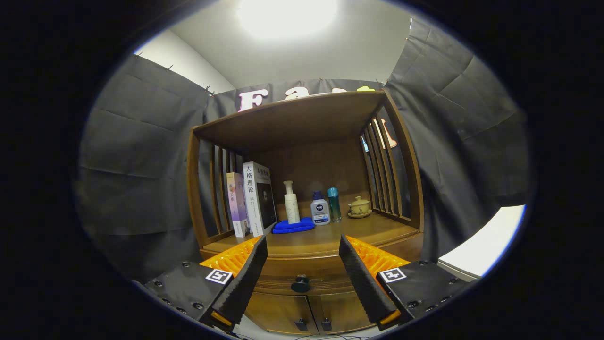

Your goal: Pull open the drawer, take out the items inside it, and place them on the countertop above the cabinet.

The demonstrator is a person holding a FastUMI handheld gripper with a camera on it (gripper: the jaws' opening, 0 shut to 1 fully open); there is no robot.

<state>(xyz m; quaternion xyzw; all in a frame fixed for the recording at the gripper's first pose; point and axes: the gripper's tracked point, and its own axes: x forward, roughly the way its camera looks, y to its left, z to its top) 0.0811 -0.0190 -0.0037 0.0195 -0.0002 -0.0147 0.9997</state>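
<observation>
While the claw [303,278] stands wide open with nothing between its fingers, the closed wooden drawer [302,274] with its dark round knob [300,284] sits just ahead, the knob centred in the gap and untouched. Above the drawer lies the brown wooden cabinet's worktop [358,231], carrying two upright books [252,200], a white pump bottle [291,203] on a folded blue cloth [293,226], a small white bottle with a blue cap [320,208], a teal bottle [334,204] and a yellow lidded cup [359,207].

wooden tabletop [330,236]: two upright books [250,200] left | white pump bottle [291,203] on folded blue cloth [293,226] | lidded ceramic cup [359,207] right | round dark drawer knob [300,284] below, between spread tool [302,276] fingers
</observation>
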